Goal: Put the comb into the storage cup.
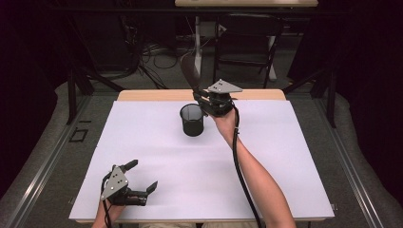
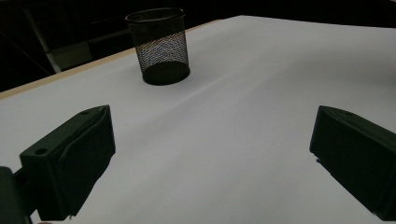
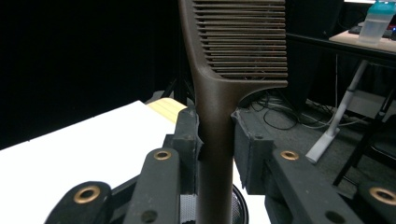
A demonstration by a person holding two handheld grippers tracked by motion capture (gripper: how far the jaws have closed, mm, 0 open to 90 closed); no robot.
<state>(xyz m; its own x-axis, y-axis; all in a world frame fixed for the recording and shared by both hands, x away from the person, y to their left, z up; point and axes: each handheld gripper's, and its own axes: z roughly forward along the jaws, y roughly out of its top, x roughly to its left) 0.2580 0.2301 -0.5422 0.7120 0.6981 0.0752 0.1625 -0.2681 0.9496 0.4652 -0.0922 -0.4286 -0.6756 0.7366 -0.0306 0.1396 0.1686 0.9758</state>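
Note:
A black mesh cup [image 1: 192,120] [image 2: 159,45] stands upright near the middle back of the white table. My right gripper [image 1: 205,100] [image 3: 215,135] hovers just right of and above the cup, shut on the handle of a dark brown comb [image 1: 189,71] [image 3: 233,56]. The comb points up with its teeth end high, and its handle reaches down toward the cup's rim [image 3: 238,205]. My left gripper [image 1: 141,175] [image 2: 212,154] rests at the table's front left, open, with nothing between its jaws.
The white sheet [image 1: 285,161] covers most of the table, with a wooden edge [image 1: 142,95] showing at the back. Chairs and cables [image 1: 157,52] lie on the floor beyond. A water bottle [image 3: 375,21] stands on a far desk.

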